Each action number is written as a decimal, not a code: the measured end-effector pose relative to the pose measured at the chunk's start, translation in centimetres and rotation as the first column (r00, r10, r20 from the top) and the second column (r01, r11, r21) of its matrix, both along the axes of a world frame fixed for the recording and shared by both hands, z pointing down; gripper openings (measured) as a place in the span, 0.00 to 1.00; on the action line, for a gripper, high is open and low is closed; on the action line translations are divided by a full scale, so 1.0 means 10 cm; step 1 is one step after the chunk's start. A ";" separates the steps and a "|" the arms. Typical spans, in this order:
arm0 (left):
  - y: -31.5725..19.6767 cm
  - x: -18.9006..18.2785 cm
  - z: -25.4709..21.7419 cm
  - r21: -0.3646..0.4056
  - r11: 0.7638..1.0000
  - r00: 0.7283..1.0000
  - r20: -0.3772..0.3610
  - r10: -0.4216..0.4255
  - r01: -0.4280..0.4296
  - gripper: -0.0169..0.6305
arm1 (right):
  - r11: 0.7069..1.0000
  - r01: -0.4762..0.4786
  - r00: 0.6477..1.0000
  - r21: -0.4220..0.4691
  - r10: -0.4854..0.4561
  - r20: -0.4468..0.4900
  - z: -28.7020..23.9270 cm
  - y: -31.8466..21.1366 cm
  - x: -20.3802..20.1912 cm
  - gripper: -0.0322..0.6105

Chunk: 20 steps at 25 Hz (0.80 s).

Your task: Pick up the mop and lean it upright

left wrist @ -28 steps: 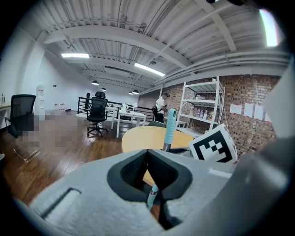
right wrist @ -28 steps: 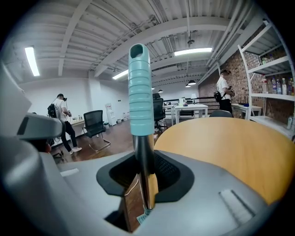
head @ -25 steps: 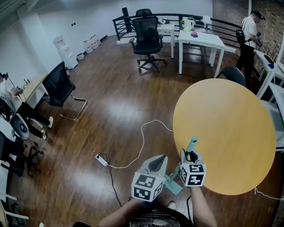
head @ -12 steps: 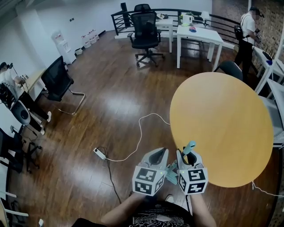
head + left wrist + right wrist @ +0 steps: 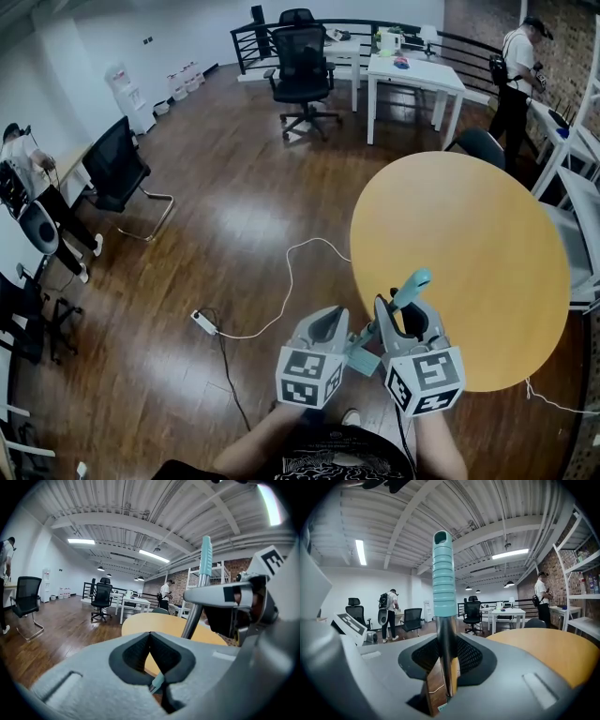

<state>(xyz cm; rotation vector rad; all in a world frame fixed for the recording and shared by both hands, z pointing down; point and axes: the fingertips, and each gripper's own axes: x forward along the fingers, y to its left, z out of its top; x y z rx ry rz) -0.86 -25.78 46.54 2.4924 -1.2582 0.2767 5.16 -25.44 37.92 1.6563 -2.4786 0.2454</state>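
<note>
The mop's metal pole (image 5: 446, 658) with a ribbed teal grip (image 5: 412, 281) rises steeply beside the round yellow table (image 5: 469, 234). My right gripper (image 5: 405, 317) is shut on the pole just below the grip (image 5: 444, 573), and the pole stands between its pads (image 5: 466, 656). A flat teal part of the mop (image 5: 361, 360) shows low between the two grippers. My left gripper (image 5: 328, 323) sits close to the left of the pole (image 5: 192, 620) with its tips together (image 5: 150, 634). Only a teal sliver (image 5: 157, 682) shows through its lower gap.
A white power strip (image 5: 203, 323) and its cable (image 5: 286, 281) lie on the wood floor ahead on the left. Black office chairs (image 5: 302, 70) (image 5: 117, 169) and white desks (image 5: 412, 70) stand further off. One person stands at the far right (image 5: 514, 75), another at the left edge (image 5: 28, 169).
The right gripper has come nearer and slightly right with the pole still in it, and the teal grip now tips more to the right. The left gripper has barely moved.
</note>
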 end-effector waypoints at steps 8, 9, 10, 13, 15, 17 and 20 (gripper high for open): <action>-0.03 0.02 -0.04 0.014 1.000 1.000 0.019 -0.001 0.000 0.03 | 1.000 0.012 1.000 0.012 -0.011 -0.028 -0.07 -0.02 0.00 0.20; -0.03 0.02 -0.04 0.015 1.000 1.000 0.020 0.000 0.000 0.03 | 1.000 0.011 0.999 0.010 -0.011 -0.031 -0.07 -0.02 0.00 0.20; -0.02 0.02 -0.04 0.017 1.000 1.000 0.022 0.000 -0.001 0.03 | 1.000 0.010 0.999 0.009 -0.009 -0.033 -0.06 -0.01 0.00 0.20; -0.02 0.01 -0.04 0.022 1.000 1.000 0.028 0.001 -0.001 0.03 | 1.000 0.007 0.999 0.008 -0.006 -0.034 -0.04 -0.01 0.01 0.20; -0.01 0.02 -0.05 0.024 1.000 1.000 0.017 0.001 -0.001 0.03 | 1.000 0.003 0.999 0.006 -0.003 -0.033 -0.03 -0.01 0.03 0.20; -0.02 0.02 -0.08 0.022 1.000 1.000 -0.013 -0.003 0.003 0.03 | 1.000 -0.001 1.000 0.001 0.001 -0.030 -0.01 -0.01 0.03 0.20; -0.04 0.02 -0.08 0.015 1.000 1.000 -0.017 -0.004 0.004 0.03 | 1.000 -0.004 1.000 -0.006 0.004 -0.026 0.01 -0.01 0.05 0.20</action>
